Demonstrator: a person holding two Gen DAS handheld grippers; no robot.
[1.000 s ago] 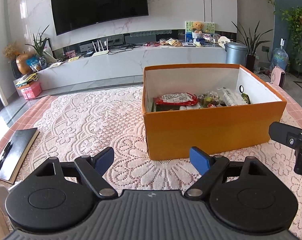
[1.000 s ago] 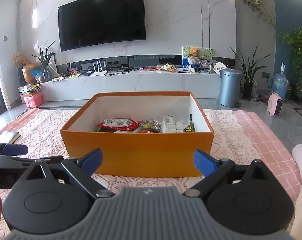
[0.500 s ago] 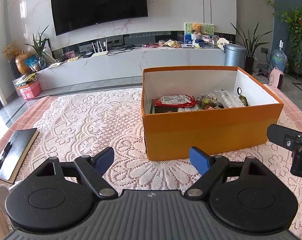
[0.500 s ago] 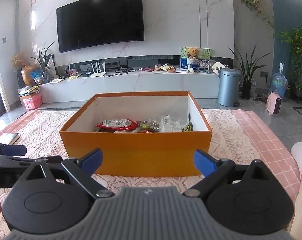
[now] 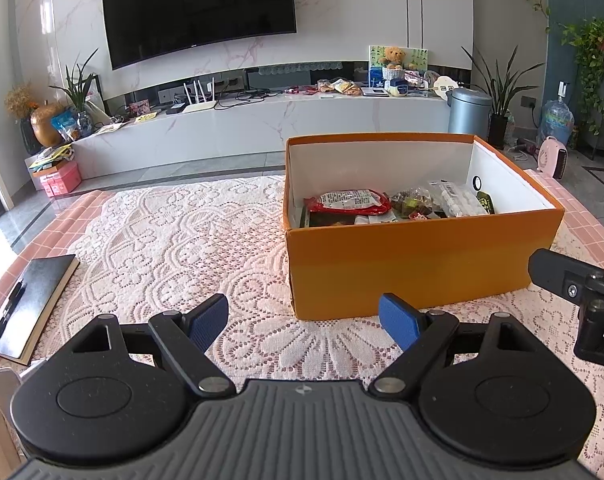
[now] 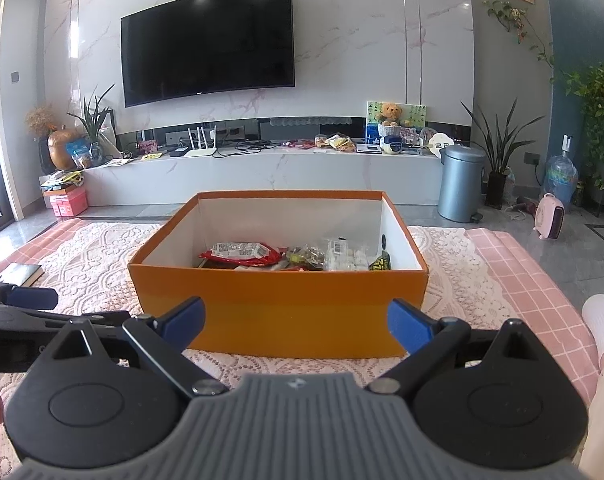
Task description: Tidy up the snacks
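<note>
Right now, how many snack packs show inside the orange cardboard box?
4 show: red flat packet at left, clear bag of dark sweets mid, clear pack of white pieces, black-yellow packet by right wall. More lie hidden beneath.

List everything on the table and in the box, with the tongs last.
box: one, orange outside, white inside, on the lace cloth, open.
red snack packet: one, red with a white label, left in the box.
clear bag of white pieces: one, right in the box.
dark mixed sweets bag: one, middle of the box.
lace cloth: one, white, over a pink checked cover.
notebook: one, black, far left, pen on it.
left tongs: blue pads, open, empty.
right tongs: blue pads, open, empty.
</note>
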